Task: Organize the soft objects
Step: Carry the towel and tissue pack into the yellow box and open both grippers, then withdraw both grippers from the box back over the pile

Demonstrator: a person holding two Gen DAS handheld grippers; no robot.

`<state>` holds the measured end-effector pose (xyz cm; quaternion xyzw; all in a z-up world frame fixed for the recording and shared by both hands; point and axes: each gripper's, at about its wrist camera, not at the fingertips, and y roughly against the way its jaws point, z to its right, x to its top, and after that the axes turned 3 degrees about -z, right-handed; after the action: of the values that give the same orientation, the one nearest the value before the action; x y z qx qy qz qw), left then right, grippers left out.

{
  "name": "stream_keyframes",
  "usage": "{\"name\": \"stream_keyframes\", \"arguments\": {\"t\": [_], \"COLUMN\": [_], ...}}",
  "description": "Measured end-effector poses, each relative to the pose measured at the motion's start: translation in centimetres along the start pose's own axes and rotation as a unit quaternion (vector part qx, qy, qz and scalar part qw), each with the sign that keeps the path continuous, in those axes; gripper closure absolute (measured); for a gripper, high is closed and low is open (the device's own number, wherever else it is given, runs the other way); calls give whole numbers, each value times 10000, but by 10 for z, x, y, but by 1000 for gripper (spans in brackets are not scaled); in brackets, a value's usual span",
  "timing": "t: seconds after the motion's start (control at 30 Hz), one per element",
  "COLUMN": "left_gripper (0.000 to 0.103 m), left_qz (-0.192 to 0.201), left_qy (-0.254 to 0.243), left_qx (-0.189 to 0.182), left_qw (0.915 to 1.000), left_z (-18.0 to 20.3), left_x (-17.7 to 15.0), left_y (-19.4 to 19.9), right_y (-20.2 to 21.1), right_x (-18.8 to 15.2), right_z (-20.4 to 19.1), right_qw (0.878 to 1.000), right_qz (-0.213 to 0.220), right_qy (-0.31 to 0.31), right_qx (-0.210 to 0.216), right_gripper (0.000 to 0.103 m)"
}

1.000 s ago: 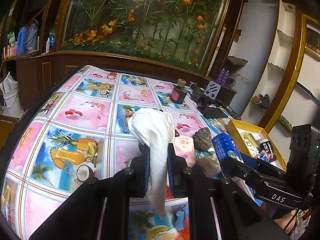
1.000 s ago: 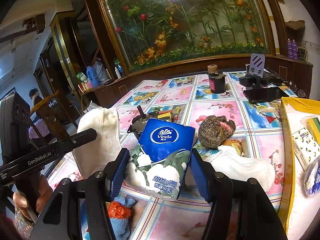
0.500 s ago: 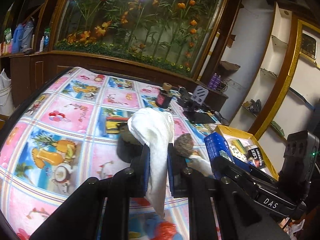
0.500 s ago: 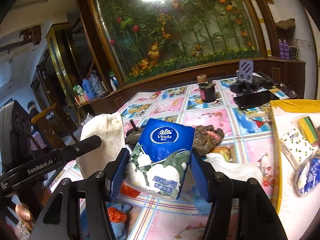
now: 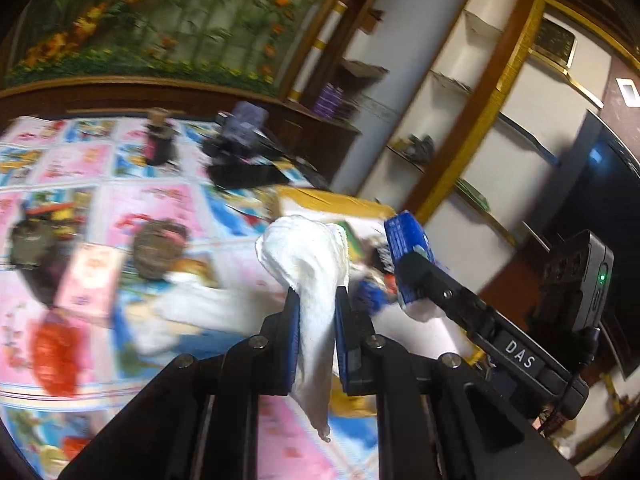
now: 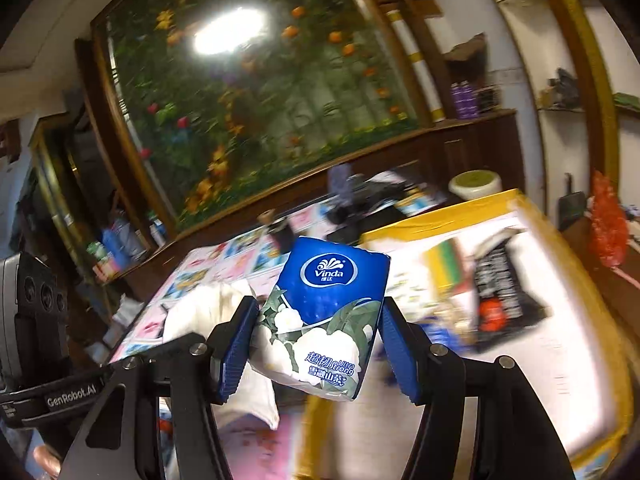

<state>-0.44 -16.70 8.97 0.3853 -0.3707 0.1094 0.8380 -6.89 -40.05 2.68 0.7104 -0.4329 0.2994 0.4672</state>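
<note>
The left gripper (image 5: 316, 334) was clamped on a white cloth (image 5: 310, 264); the right gripper (image 6: 316, 344) was clamped on a blue Vinda tissue pack (image 6: 326, 312). Both items hung above the near edge of the yellow-rimmed box (image 6: 436, 222), on the fruit-print tablecloth (image 5: 140, 208).
</note>
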Motion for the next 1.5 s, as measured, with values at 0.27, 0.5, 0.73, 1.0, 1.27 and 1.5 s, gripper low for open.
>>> {"name": "stream_keyframes", "arguments": {"t": [0.27, 0.5, 0.73, 1.0, 1.27, 1.5], "left_gripper": [90, 90, 80, 46, 37, 37], "left_qz": [-659, -1201, -1424, -915, -214, -96], "left_qy": [-286, -182, -158, -427, -667, -418], "left_qx": [-235, -83, -89, 1, 334, 553], "left_qw": [9971, 9926, 9896, 9949, 9970, 9975], "left_z": [50, 36, 32, 45, 50, 14], "left_x": [-8, -20, -23, -22, -21, -20], "left_y": [-69, -100, -106, -82, -42, -4], "right_y": [17, -2, -16, -1, 18, 9], "right_x": [-4, -12, -18, -14, -8, -11], "right_z": [53, 71, 79, 69, 37, 4], "right_qw": [9958, 9886, 9828, 9849, 9893, 9920], "right_qz": [-244, -806, -1114, -745, -220, -277], "right_qy": [-266, -265, -194, -122, 174, 399], "right_qx": [-846, -1244, -1459, -1556, -1431, -1162], "right_gripper": [38, 37, 36, 25, 22, 22]}}
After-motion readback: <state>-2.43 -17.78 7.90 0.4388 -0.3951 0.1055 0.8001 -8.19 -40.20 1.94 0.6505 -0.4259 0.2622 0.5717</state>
